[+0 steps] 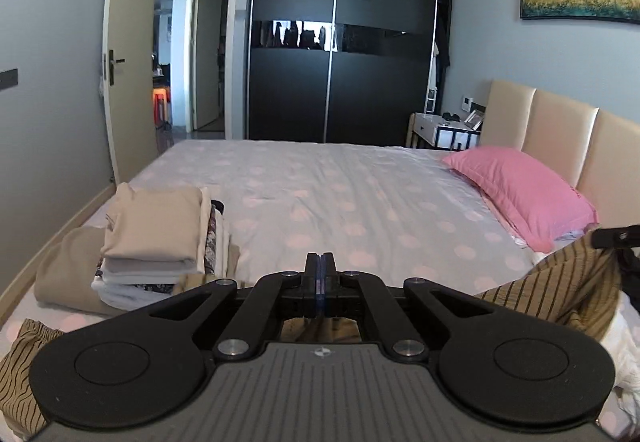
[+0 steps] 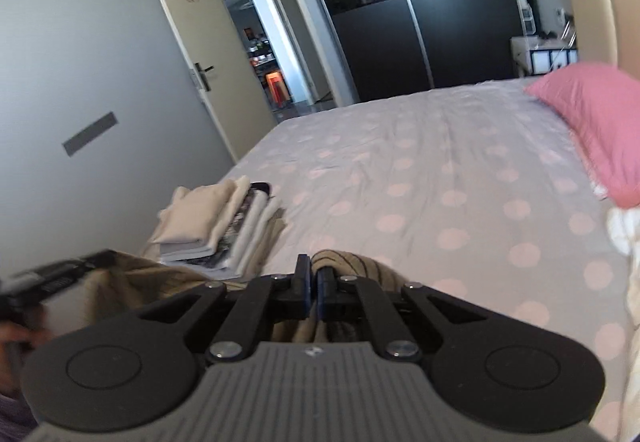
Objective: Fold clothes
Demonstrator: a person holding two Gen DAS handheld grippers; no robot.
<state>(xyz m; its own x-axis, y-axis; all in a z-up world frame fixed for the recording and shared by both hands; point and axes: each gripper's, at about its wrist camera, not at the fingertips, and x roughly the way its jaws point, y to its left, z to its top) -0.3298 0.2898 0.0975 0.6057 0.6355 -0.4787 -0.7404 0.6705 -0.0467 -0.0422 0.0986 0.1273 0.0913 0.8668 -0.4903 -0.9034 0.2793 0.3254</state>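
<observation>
Both grippers — left gripper [image 1: 319, 266] and right gripper [image 2: 313, 274] — are pinched shut on the tan, dark-striped cloth garment [image 2: 344, 260], lifted above the dotted grey bedsheet [image 1: 320, 193]. Step: picking up to spread — next, probably lay it flat beside the folded clothes stack [image 1: 156, 234].

Both wrist cameras sit low over the near edge of the bed [image 1: 320, 177], facing across it toward the wardrobe [image 1: 340, 41] and open door [image 2: 208, 53]. The right view is tilted. Both share the folded stack [image 1: 156, 238], pink pillow [image 2: 592, 121] and headboard [image 1: 560, 137].
</observation>
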